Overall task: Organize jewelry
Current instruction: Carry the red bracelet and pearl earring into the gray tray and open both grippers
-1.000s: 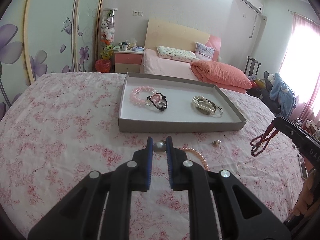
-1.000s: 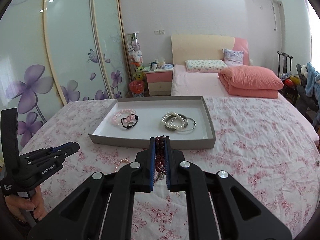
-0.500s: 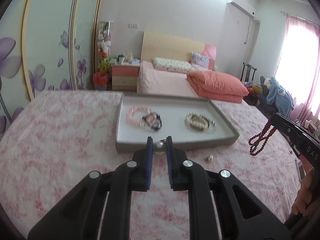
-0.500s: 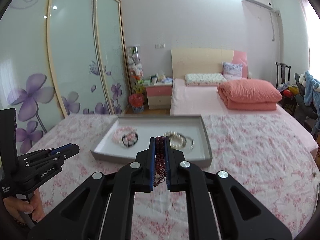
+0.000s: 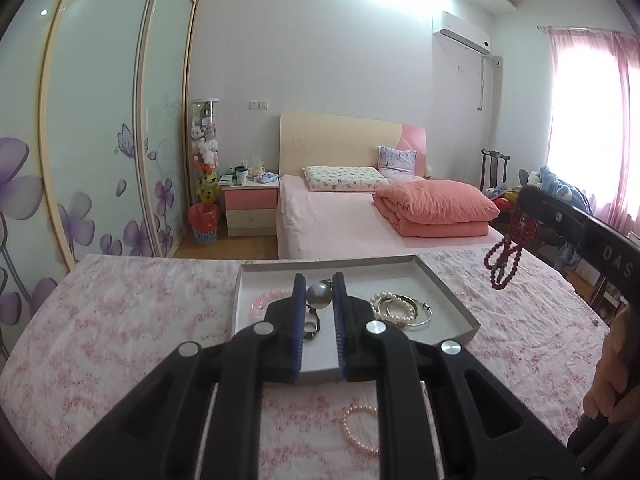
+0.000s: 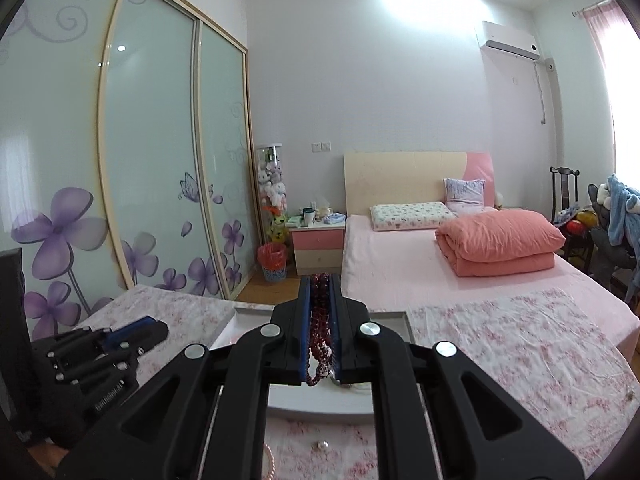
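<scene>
My left gripper (image 5: 319, 295) pinches a grey pearl bead (image 5: 318, 294) between its blue pads, held above the near part of the shallow grey tray (image 5: 448, 292); something dark dangles from the bead, though I cannot tell what; my right gripper (image 6: 320, 300) is pressed onto a dark red bead strand (image 6: 319, 320), whose loops hang free in the air above the tray's right side, as seen from my left wrist; inside the tray lie a pink bead bracelet (image 5: 262, 299) at the left, partly hidden by my fingers, and a cluster of white pearl bracelets with a silver bangle (image 5: 400, 308) at the right; the tray sits on a pink floral cloth (image 5: 120, 320); on that cloth, in front of the tray, lies a pink pearl strand (image 5: 356, 428), partly covered by my left gripper; near it rests a small loose pearl (image 6: 321, 445).
</scene>
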`<state>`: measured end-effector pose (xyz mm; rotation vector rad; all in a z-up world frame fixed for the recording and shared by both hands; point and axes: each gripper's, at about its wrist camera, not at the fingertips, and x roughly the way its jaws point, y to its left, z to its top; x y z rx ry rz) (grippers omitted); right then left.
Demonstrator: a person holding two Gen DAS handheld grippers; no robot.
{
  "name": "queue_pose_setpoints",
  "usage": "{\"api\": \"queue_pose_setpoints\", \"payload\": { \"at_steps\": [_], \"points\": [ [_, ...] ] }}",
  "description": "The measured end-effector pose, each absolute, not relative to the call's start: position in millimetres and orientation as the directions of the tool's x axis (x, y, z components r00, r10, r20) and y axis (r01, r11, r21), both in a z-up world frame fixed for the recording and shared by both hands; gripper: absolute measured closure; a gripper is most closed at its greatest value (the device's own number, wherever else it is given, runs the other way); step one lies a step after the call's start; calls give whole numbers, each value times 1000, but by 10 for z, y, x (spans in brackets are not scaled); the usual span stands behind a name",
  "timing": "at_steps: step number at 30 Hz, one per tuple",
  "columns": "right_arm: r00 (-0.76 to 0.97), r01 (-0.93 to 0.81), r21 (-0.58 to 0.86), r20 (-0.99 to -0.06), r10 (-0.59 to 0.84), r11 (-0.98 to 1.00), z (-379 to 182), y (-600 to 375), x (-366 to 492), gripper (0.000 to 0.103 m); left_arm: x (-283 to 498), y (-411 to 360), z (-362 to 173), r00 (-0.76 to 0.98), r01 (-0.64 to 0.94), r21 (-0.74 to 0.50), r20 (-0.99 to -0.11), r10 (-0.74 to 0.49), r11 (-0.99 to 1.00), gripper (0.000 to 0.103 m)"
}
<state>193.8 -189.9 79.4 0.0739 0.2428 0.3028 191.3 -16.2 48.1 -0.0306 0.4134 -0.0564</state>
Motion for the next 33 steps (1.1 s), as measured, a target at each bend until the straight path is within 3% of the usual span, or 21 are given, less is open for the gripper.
{"api": "queue_pose_setpoints", "payload": {
  "at_steps": [14,25,33],
  "points": [
    [926,-269,121,-240,291,955,640,-1823,2409,94,2420,-183,306,900,29,-10,-434,-30,1000,89],
    [877,-271,154,-368,310,950,188,-1717,3092,94,3041,-70,-91,840,14,-69,-540,-50,997,89],
    [853,-259,190,-415,316,947,2,-1772,3282,94,3236,-93,-260,824,21,-75,-563,-60,997,89]
  ]
}}
